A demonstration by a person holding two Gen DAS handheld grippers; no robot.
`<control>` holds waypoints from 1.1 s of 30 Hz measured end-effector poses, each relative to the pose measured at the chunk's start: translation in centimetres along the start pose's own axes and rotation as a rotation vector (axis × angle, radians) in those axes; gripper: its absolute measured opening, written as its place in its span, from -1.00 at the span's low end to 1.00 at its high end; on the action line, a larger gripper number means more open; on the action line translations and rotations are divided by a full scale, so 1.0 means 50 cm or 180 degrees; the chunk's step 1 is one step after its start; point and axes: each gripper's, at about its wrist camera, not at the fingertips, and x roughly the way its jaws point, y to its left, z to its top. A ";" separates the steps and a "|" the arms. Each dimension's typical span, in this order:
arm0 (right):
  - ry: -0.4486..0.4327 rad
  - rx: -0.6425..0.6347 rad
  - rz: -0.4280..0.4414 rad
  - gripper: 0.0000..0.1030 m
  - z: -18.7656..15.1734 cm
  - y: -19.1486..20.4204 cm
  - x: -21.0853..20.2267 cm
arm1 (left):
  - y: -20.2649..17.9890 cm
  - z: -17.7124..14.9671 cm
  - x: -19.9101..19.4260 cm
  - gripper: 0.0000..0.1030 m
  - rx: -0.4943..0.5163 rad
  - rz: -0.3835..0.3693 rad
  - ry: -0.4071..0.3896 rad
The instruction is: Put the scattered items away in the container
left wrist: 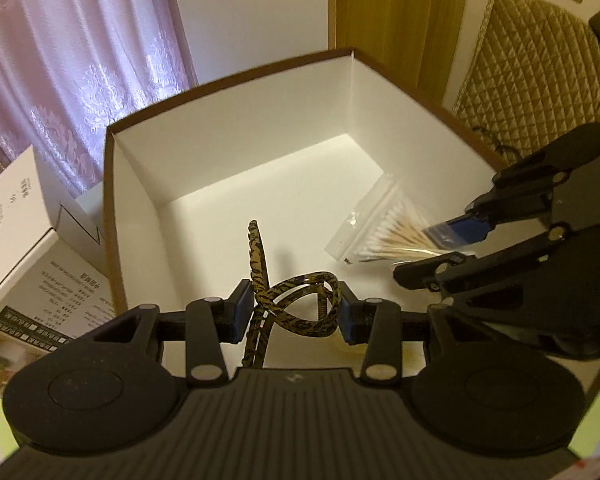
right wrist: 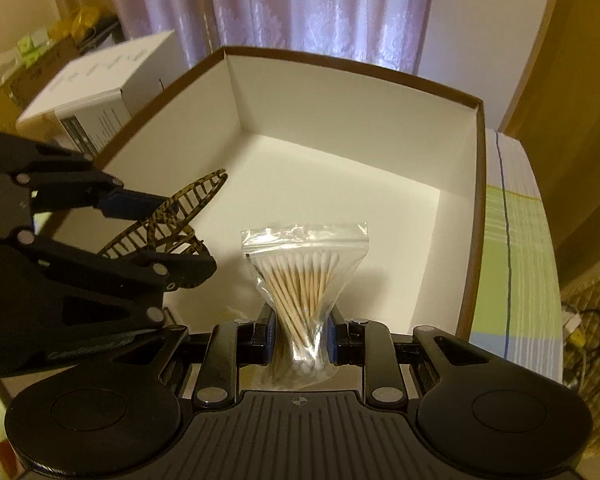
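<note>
Left tool [left wrist: 296, 312] holding over the near part of the open box [left wrist: 228, 140], blue pads clamped on a tortoiseshell hair clip [left wrist: 296, 308]. Clip sitting between the pads in looping, comb-toothed bands, one strip sticking up past the left pad. Seen from the right wrist, the same clip [right wrist: 172, 220] hanging above the box's left side, teeth showing, gripped in the left tool [right wrist: 168, 240].

Right tool [right wrist: 300, 340] pinching a clear zip bag of cotton swabs [right wrist: 304, 280] at its lower half, pads pressed in so the bag narrows at the waist. Wooden sticks fanning upward, white tips bunched under the zip seal. Bag hanging inside the box [right wrist: 380, 128], above the white floor near the front wall; contact with the floor not clear. From the left wrist, the bag [left wrist: 380, 228] reaching in from the right side, held by the right tool [left wrist: 444, 248].

Box interior white, rim brown. White printed carton [left wrist: 32, 240] sitting just beside the box's left wall. Purple curtain [right wrist: 320, 8] hanging behind. Checked cloth [right wrist: 516, 248] covering the surface to the right of the box.
</note>
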 end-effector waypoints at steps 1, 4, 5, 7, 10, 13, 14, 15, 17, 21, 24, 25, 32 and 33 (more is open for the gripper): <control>0.0009 -0.0032 -0.0026 -0.59 0.000 -0.001 0.004 | -0.002 0.001 0.006 -0.27 0.0016 0.0000 0.0011; 0.0021 -0.0123 -0.0052 -0.59 0.001 0.000 0.014 | -0.002 0.003 0.026 -0.27 0.0039 -0.0005 0.0061; 0.0026 -0.0151 -0.0063 -0.59 0.001 0.001 0.016 | -0.001 0.003 0.031 -0.27 0.0038 -0.0009 0.0079; 0.0033 -0.0179 -0.0077 -0.59 0.001 0.001 0.020 | 0.001 0.004 0.042 -0.27 0.0039 0.0022 0.0114; 0.0041 -0.0228 -0.0101 -0.59 0.001 0.002 0.026 | 0.002 0.003 0.054 -0.26 0.0034 0.0031 0.0164; 0.0047 -0.0267 -0.0113 -0.59 0.000 0.006 0.030 | 0.005 0.002 0.056 -0.22 0.0027 0.0079 0.0156; 0.0052 -0.0270 -0.0110 -0.59 -0.001 0.006 0.031 | 0.007 0.003 0.054 -0.12 0.0014 0.0056 0.0144; 0.0054 -0.0271 -0.0110 -0.59 0.000 0.008 0.033 | 0.008 0.004 0.052 -0.09 0.0008 0.0083 0.0132; 0.0070 -0.0275 -0.0101 -0.59 -0.001 0.008 0.033 | 0.008 0.005 0.050 -0.09 0.0041 0.0109 0.0135; 0.0063 -0.0267 -0.0095 -0.59 0.001 0.008 0.034 | 0.010 0.004 0.050 -0.08 0.0033 0.0121 0.0159; 0.0075 -0.0278 -0.0083 -0.58 0.001 0.009 0.034 | 0.010 0.004 0.049 -0.05 0.0025 0.0146 0.0186; 0.0076 -0.0285 -0.0072 -0.51 0.001 0.008 0.035 | 0.009 0.004 0.047 -0.05 0.0040 0.0152 0.0187; -0.0048 -0.0525 -0.0095 -0.05 -0.006 0.023 0.014 | -0.003 0.001 0.028 -0.06 0.0238 0.0260 0.0187; -0.0060 -0.0543 -0.0088 -0.02 -0.008 0.025 0.011 | -0.005 -0.001 0.024 -0.04 0.0260 0.0264 0.0181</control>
